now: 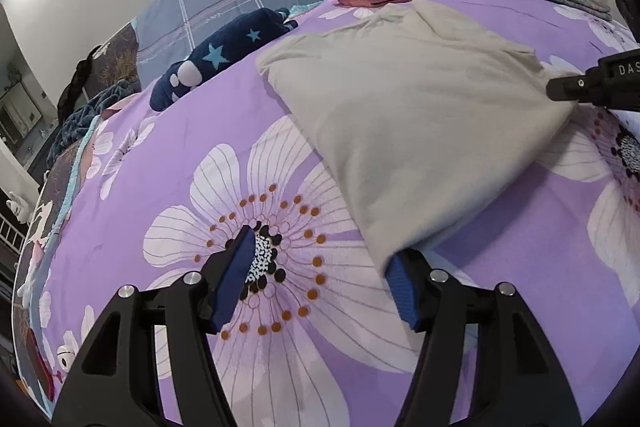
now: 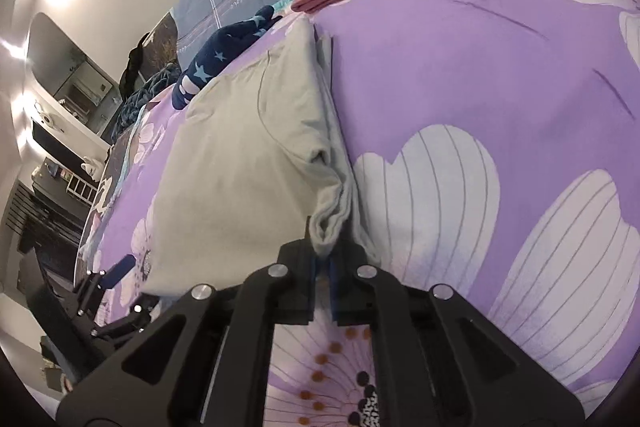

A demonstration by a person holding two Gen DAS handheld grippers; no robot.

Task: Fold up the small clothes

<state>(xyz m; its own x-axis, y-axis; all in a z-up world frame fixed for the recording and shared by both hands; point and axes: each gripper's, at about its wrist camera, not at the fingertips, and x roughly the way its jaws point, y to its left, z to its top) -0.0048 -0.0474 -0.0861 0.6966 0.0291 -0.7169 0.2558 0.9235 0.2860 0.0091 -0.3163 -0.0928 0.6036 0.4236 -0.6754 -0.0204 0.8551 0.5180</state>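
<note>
Grey shirt (image 1: pixel 404 115) lies half-folded on the bed (image 1: pixel 160 147). Right claw (image 2: pixel 325 267) is pinched on its bunched corner; left claw (image 1: pixel 320 279) gapes wide, one finger seemingly under the near hem. Risk: stacked layers slipping from the pinch, undoing the fold.

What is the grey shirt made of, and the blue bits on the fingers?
The grey shirt looks like soft, thin knit cloth, probably cotton: it is matte, and it bunches into small folds where the right gripper pinches it. The blue pads on the left gripper look like ribbed rubber or foam, matte with fine ridges; which one is hard to tell.
</note>
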